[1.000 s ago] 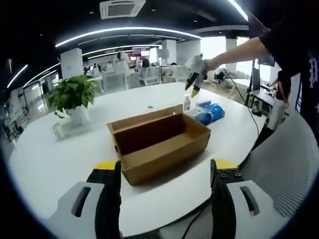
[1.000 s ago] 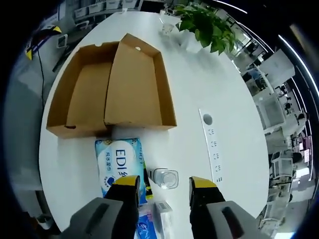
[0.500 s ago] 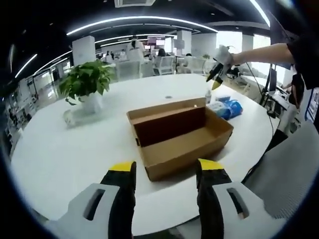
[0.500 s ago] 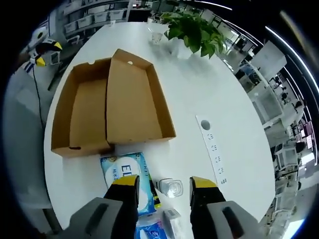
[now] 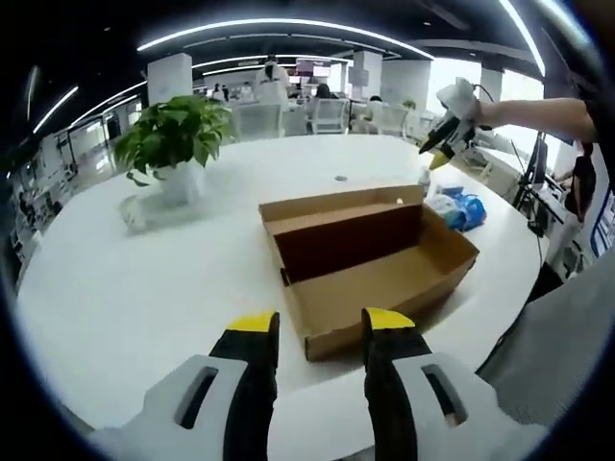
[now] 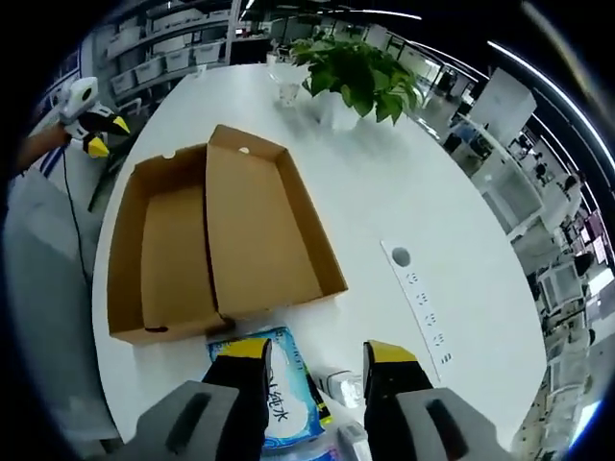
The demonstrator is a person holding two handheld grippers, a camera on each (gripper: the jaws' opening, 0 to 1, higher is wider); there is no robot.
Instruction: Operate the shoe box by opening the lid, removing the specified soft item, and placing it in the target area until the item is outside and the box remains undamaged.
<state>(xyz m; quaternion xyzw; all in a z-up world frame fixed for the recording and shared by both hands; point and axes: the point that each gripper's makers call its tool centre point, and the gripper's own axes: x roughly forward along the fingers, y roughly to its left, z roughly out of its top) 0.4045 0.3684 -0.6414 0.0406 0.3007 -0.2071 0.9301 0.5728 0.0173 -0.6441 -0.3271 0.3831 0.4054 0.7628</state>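
An open brown cardboard shoe box (image 5: pixel 384 274) lies on the white round table (image 5: pixel 144 288), its lid (image 6: pixel 258 230) folded out flat beside the base (image 6: pixel 159 254); the inside looks bare. A blue soft tissue pack (image 6: pixel 281 396) rests on the table just outside the box, also seen past the box's far end as the tissue pack (image 5: pixel 461 208). My left gripper (image 5: pixel 320 331) hovers open before the box's near end. My right gripper (image 6: pixel 315 360) hangs open above the tissue pack, nothing between its fingers. The left gripper (image 6: pixel 91 120) and right gripper (image 5: pixel 447 144) each appear in the other view.
A potted green plant (image 5: pixel 173 134) stands at the table's far side, a small glass (image 5: pixel 132 213) near it. A small clear bottle (image 6: pixel 341 384) sits by the tissue pack. A socket strip (image 6: pixel 423 298) is set into the tabletop. A grey chair (image 5: pixel 557 355) stands at the right.
My left gripper's jaws have narrowed a good deal and its view has swung, putting the box further right. The right view has drawn back, so the tissue pack sits lower between the jaws.
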